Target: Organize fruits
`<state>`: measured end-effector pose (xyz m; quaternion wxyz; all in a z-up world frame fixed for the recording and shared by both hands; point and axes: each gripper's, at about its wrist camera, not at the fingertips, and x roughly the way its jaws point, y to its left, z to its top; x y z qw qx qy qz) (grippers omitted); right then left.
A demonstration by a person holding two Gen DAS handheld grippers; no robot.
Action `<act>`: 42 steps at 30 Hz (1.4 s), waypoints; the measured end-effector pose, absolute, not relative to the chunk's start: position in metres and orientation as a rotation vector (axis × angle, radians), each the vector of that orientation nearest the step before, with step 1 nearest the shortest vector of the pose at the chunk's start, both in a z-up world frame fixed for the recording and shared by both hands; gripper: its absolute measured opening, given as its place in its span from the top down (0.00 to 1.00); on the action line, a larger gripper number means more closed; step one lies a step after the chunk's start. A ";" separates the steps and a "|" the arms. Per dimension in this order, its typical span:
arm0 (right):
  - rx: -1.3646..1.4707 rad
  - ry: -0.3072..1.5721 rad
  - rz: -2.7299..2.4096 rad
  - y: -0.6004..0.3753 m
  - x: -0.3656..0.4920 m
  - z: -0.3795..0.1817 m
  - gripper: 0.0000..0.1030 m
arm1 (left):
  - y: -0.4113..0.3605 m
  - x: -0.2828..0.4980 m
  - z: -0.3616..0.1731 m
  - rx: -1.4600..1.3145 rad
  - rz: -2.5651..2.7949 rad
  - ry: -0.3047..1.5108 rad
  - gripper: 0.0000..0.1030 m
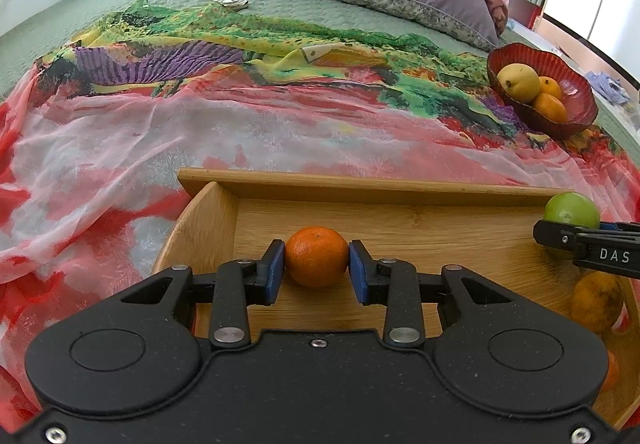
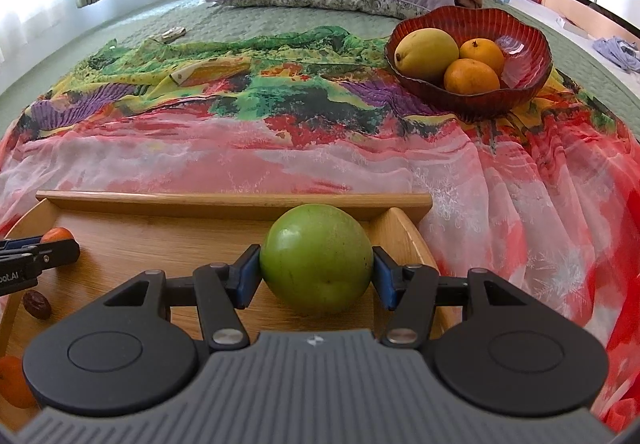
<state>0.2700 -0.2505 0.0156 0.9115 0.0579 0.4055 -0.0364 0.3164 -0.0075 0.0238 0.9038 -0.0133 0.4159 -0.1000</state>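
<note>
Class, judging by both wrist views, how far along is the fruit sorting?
Done: a mango and two oranges sit in the red bowl. In hand: left tongs clamp a tangerine, right tongs a green fruit. Left: other fruits on the tray, including a dark date.

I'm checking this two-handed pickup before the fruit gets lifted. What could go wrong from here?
1. The green fruit is round and smooth, held only at its sides by the right gripper; it might slip.
2. The red bowl sits on soft scarf with three fruits inside; additions could roll out.
3. The left gripper, on the small orange, works close by; they could collide.
</note>
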 end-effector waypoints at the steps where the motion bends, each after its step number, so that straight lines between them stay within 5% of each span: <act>1: 0.121 0.835 -0.075 -0.251 0.270 0.016 0.41 | -0.008 0.317 0.023 -0.026 -0.208 0.861 0.68; 7: 0.121 0.820 -0.074 -0.251 0.268 0.015 0.35 | -0.007 0.316 0.023 -0.026 -0.220 0.860 0.67; 13: 0.099 0.779 -0.064 -0.250 0.260 0.022 0.22 | 0.000 0.301 0.030 -0.055 -0.217 0.831 0.28; 22: 0.018 0.619 -0.020 -0.242 0.215 0.052 0.08 | 0.009 0.242 0.066 -0.021 -0.216 0.694 0.06; 26: -0.015 0.536 0.008 -0.236 0.183 0.063 0.00 | 0.011 0.202 0.079 -0.019 -0.240 0.630 0.01; 42: -0.137 0.287 0.061 -0.211 0.039 0.052 0.00 | 0.015 0.064 0.062 0.061 -0.294 0.511 0.00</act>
